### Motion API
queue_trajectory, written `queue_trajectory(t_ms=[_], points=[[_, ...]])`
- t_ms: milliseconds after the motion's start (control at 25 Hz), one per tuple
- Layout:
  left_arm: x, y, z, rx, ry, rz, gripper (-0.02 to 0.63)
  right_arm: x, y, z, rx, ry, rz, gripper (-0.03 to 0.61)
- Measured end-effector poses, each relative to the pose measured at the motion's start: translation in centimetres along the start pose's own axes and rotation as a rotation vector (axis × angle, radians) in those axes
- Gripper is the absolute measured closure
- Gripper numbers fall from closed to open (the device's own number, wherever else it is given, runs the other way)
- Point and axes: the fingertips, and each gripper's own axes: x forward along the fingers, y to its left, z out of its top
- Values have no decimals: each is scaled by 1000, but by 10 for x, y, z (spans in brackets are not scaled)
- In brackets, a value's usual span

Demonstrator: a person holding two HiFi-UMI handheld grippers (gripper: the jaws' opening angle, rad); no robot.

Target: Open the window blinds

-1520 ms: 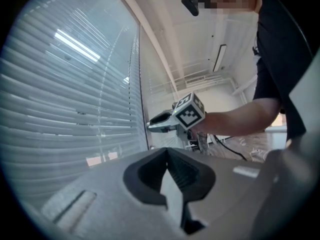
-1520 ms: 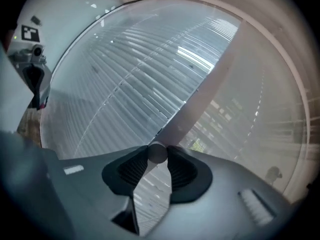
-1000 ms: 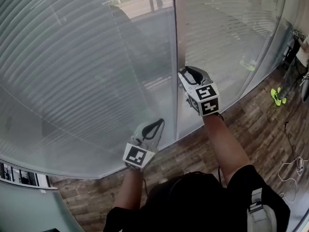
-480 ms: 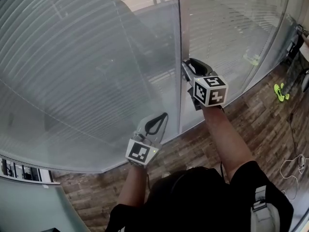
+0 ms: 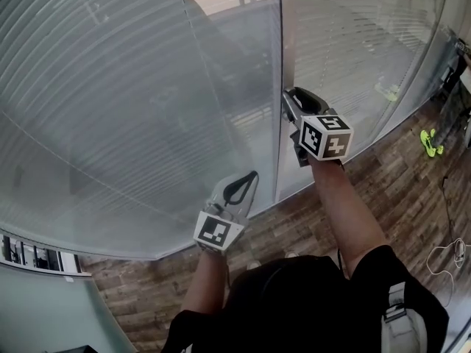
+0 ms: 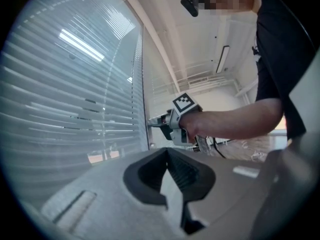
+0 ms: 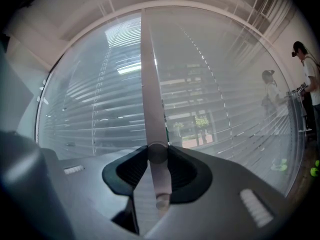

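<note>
Right tongs (image 7: 156, 156) clamp the pale translucent blind wand (image 7: 151, 84), left tongs (image 6: 167, 155) closed and empty; a loose twist could let the wand slip.

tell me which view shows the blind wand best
Right gripper view: the wand runs up between the right gripper's jaws, which clamp it. In the head view that gripper mostly hides it; the left gripper view shows the gripper, not the wand.
</note>
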Motion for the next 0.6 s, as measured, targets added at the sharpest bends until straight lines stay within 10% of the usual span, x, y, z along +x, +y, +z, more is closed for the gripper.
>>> queue_trajectory(t_ms=[600], points=[[1, -8, -1, 6, 16, -21, 609, 0, 0, 1, -50, 9, 25, 429]])
